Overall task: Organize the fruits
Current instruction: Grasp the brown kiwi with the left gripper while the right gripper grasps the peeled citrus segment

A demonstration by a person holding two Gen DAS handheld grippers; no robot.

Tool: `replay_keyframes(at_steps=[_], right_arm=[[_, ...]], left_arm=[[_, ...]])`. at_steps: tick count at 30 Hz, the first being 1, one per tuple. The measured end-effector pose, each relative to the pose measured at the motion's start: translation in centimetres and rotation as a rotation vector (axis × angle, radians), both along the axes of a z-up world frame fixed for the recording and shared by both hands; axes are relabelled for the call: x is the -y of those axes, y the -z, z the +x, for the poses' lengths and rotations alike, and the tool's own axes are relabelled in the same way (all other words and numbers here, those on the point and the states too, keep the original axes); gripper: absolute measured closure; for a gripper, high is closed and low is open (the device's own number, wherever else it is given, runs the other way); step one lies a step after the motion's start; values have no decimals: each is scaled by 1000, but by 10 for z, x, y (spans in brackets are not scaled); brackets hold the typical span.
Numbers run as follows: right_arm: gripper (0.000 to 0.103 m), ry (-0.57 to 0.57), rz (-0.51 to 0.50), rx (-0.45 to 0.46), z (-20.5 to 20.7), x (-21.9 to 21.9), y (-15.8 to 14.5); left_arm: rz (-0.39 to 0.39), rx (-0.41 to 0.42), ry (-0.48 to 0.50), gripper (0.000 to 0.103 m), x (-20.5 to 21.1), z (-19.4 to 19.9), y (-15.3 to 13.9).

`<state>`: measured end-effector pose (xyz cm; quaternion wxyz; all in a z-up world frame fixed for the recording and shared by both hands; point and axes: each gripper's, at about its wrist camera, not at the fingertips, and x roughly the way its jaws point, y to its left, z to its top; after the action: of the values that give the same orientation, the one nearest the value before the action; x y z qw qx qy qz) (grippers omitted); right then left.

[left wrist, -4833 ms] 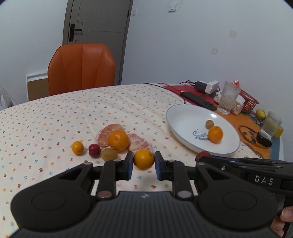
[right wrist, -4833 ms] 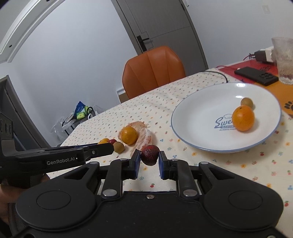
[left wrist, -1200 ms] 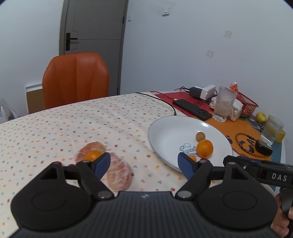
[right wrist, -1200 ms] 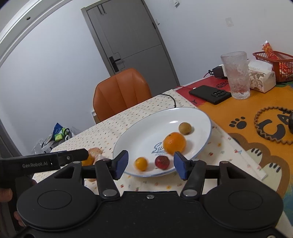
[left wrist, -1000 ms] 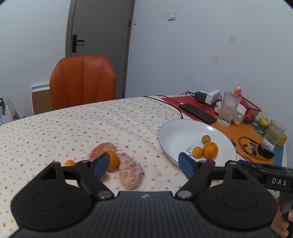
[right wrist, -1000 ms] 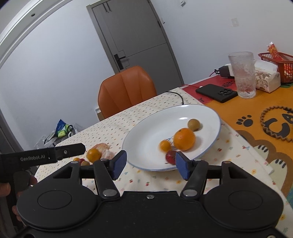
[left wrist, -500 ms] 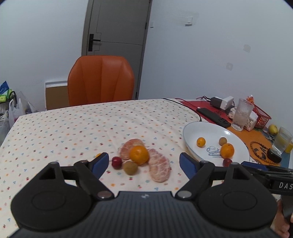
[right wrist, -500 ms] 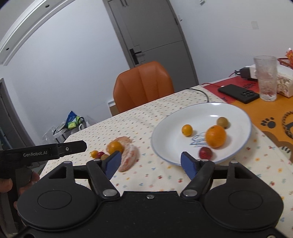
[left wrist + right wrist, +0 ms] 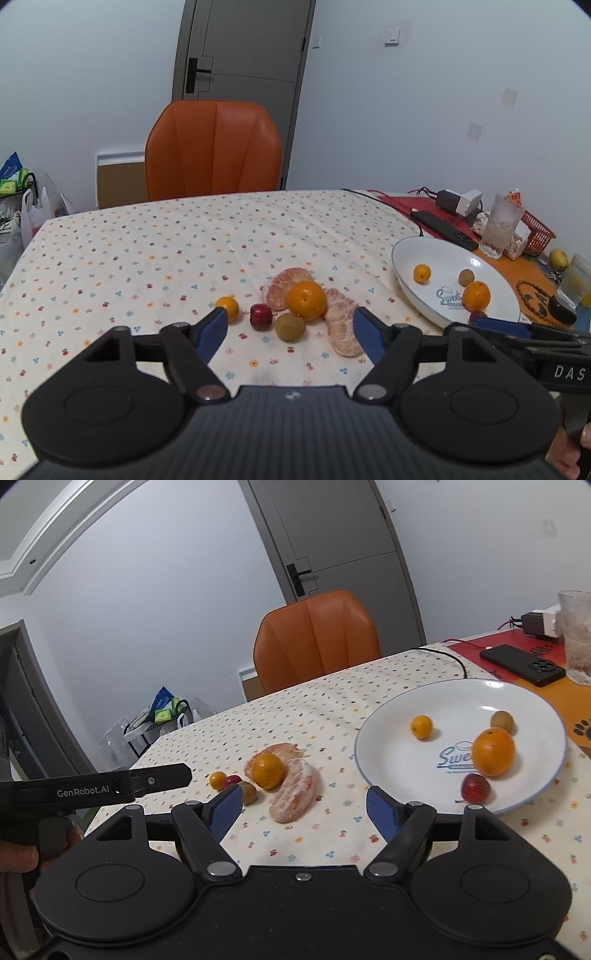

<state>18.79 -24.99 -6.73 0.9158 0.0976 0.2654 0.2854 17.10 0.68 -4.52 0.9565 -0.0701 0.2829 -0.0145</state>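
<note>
Left wrist view: we see our left claw (image 9: 289, 328) above the worktop (image 9: 129, 258), its jaws spread and closing with nothing gripped between them. Beyond the blue pads (image 9: 212, 329), near the middle of the worktop, sits a cluster of fruit: a small orange (image 9: 228, 307), a red fruit (image 9: 260, 316), a brown fruit (image 9: 290, 326) and a larger orange (image 9: 306, 299) resting against peeled citrus segments (image 9: 341, 330). Toward the right edge stands the white plate (image 9: 406, 254), holding a small orange fruit (image 9: 422, 273), a brown one (image 9: 466, 276), a big orange (image 9: 476, 296) and a red fruit (image 9: 477, 315) (partly hidden behind the other tool).

Right wrist view: our right claw (image 9: 304, 810) is also spread wide and empty, hovering over the cloth between the peeled segment (image 9: 293, 795) and the plate (image 9: 388, 716). A phone (image 9: 522, 664) and a glass (image 9: 576, 642) lie past the plate.
</note>
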Motion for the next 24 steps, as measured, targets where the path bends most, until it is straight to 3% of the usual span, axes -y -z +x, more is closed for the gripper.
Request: replay_keyframes(at_steps=[11, 24], right_arm=[[37, -26, -26, -16, 13, -19, 7], [50, -46, -26, -70, 33, -35, 22]], left_arm=[[-15, -52, 10, 52, -2, 20, 19], [-32, -95, 29, 66, 2, 50, 39]])
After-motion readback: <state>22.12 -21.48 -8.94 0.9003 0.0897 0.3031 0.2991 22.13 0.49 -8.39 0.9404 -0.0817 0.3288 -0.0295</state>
